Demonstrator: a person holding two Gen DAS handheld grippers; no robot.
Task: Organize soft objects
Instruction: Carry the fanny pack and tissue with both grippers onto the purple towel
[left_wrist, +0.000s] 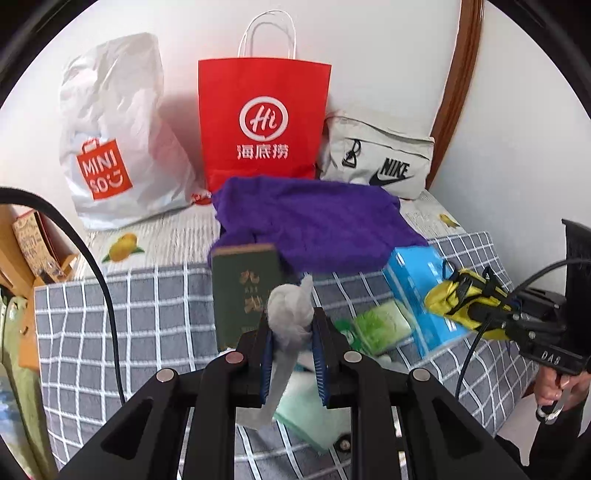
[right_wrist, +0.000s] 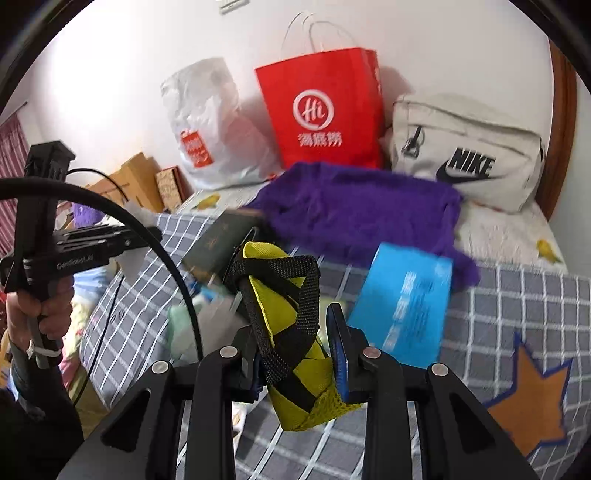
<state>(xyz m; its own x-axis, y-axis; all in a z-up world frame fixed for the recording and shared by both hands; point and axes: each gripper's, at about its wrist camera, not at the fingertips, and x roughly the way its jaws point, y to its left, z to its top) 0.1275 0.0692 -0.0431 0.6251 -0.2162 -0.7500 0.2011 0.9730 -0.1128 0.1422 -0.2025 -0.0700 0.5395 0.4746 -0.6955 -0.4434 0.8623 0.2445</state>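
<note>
Gray knotted cloth (left_wrist: 290, 314) sits clamped in the left gripper (left_wrist: 291, 334) jaws; right gripper (right_wrist: 295, 343) jaws pinch a yellow pouch (right_wrist: 291, 332), purple towel (right_wrist: 354, 214) beyond.

**A bedroom at home**

A bed (left_wrist: 147, 302) with a grey checked cover stands against a white wall (left_wrist: 369, 44), its wooden headboard (left_wrist: 458, 85) alongside. Shopping bags (left_wrist: 264, 122), a sports pouch (right_wrist: 469, 151) and a purple sweater (left_wrist: 317, 221) lie on it.
</note>
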